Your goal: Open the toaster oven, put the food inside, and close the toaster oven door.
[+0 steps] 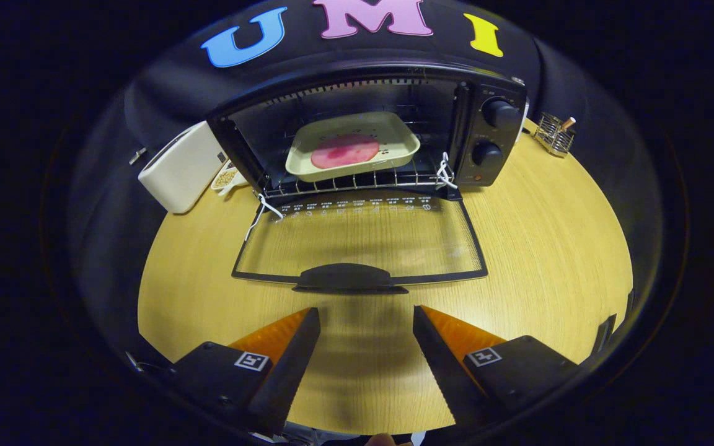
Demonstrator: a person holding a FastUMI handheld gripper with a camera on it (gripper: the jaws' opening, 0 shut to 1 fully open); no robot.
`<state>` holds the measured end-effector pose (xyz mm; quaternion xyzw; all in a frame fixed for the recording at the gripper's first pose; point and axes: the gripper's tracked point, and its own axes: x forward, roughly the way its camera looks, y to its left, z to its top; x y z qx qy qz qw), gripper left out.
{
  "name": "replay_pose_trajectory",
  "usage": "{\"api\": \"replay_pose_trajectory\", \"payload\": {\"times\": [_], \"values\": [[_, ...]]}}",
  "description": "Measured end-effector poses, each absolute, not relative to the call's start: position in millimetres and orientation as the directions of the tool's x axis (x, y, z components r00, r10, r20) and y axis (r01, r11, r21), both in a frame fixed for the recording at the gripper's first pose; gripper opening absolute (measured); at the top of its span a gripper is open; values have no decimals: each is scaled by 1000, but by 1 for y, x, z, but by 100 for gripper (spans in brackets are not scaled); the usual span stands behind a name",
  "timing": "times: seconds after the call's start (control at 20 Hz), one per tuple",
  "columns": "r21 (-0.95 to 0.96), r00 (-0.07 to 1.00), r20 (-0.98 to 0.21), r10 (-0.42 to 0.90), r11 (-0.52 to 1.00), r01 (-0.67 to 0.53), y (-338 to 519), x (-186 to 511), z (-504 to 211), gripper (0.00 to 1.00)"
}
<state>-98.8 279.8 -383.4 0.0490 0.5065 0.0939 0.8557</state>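
1. We see our gripper (366,322) with its fingers spread apart and nothing between them; they hang above the bare wooden table (549,248), just short of the door's handle (349,277).
2. The toaster oven (382,133) stands at the far side of the table; its glass door (360,238) is folded fully down and lies flat toward us, handle nearest the fingers.
3. Inside, on the wire rack (357,181), sits a pale rectangular tray (394,133); a round pink slice of food (344,150) lies flat in it.
4. Two dark knobs (493,133) sit one above the other on the oven's right panel.
5. Left of the oven stands a white box-shaped appliance (180,167); a small dish (227,178) of something grainy lies between it and the oven.
6. Right of the oven, near the table's far edge, stands a small wire holder (554,136); what it carries is too small to tell.
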Motion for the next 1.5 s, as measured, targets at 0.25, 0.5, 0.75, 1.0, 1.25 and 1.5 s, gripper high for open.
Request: {"api": "replay_pose_trajectory", "payload": {"times": [0.25, 0.5, 0.75, 1.0, 1.25, 1.5], "values": [[153, 420, -890, 178, 984, -93, 290, -100, -412, 99], [106, 456, -880, 132, 991, -82, 290, -83, -417, 100], [102, 489, -864, 122, 993, -67, 290, -83, -412, 97], [124, 546, -824, 151, 988, -87, 289, -85, -391, 97], [142, 610, -772, 178, 984, -107, 287, -81, -366, 97], [127, 714, -674, 190, 982, -142, 286, -63, -323, 99]]}}
